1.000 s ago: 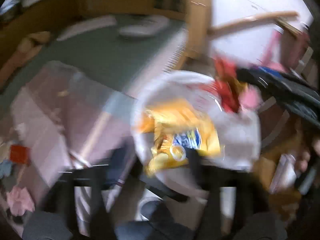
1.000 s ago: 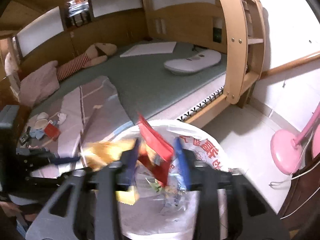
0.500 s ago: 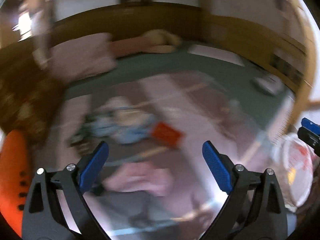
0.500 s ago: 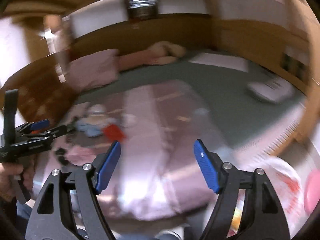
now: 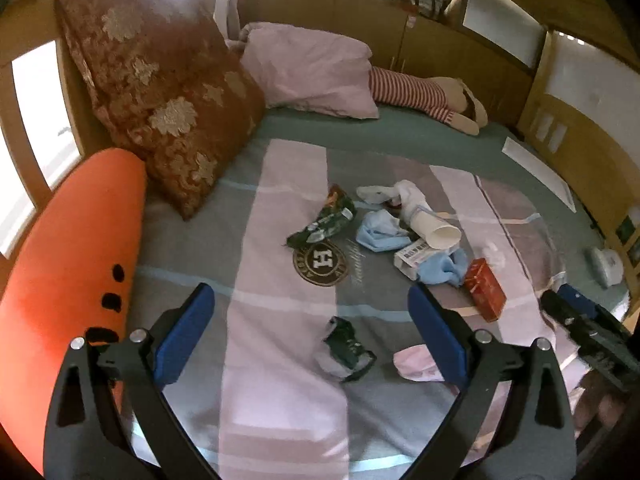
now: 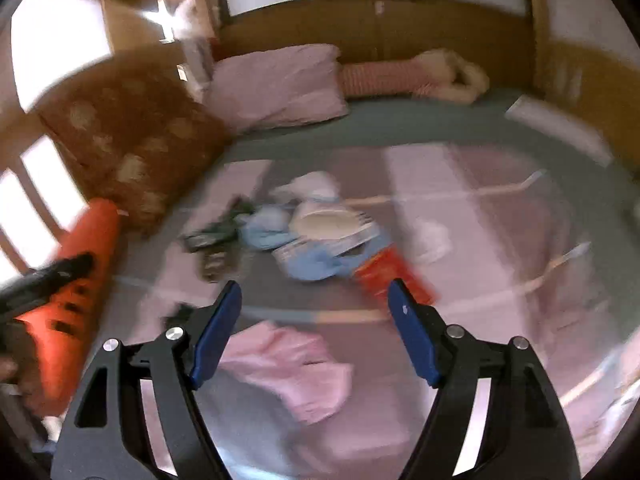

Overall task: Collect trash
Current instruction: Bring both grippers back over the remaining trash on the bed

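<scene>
Trash: wrapper [image 5: 347, 350] on bed [image 5: 280, 360], near pink sock [image 5: 416, 365]. Left gripper [image 5: 312, 340] and right gripper [image 6: 314, 330] fingers spread, empty. Risk: grabbing sock or blanket instead.

right claw [image 6: 314, 330]: open, empty | pink cloth [image 6: 292, 372]: just below, on bed [image 6: 500, 240] | red packet [image 6: 394, 276]: beside right finger
</scene>
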The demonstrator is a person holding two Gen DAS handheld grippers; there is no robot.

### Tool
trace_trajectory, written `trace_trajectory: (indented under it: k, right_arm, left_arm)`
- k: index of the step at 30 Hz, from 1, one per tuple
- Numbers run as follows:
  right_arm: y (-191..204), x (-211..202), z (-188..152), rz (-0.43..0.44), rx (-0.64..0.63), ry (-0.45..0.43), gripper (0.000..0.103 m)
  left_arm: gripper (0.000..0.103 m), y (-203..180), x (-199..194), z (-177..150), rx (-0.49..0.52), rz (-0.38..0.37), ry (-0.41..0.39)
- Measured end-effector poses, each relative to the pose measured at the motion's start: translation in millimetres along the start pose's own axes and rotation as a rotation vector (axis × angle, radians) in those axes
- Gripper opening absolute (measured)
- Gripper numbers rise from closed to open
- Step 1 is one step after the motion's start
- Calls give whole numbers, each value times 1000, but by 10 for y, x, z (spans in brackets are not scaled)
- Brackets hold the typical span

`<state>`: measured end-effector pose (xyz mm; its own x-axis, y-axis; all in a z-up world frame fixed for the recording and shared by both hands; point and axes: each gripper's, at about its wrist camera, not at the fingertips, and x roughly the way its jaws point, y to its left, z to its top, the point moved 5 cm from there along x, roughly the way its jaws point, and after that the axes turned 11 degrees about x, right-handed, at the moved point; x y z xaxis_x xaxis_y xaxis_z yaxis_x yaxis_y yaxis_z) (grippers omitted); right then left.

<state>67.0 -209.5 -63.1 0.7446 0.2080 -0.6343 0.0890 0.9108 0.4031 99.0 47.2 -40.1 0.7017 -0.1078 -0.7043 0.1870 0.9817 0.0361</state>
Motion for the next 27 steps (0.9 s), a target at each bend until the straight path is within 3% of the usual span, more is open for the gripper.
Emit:
trace_trajectory:
  k: [3,16,22,27]
  right_arm:
    - [-4,-90,5,-21,-38,-44,74]
    - [-75,25,-5,-17,-20,-1,74]
    - [-88,277,193,-35,-41,0,74]
    - [-78,803,260,36,-50,132,74]
  left_arm:
    - [97,-20,30,3,12,5,-3]
    - [97,-104,211,-52,39,31,46]
    - [97,-63,509,76,57,75,55]
    - [97,-106,930,197,139,92,87]
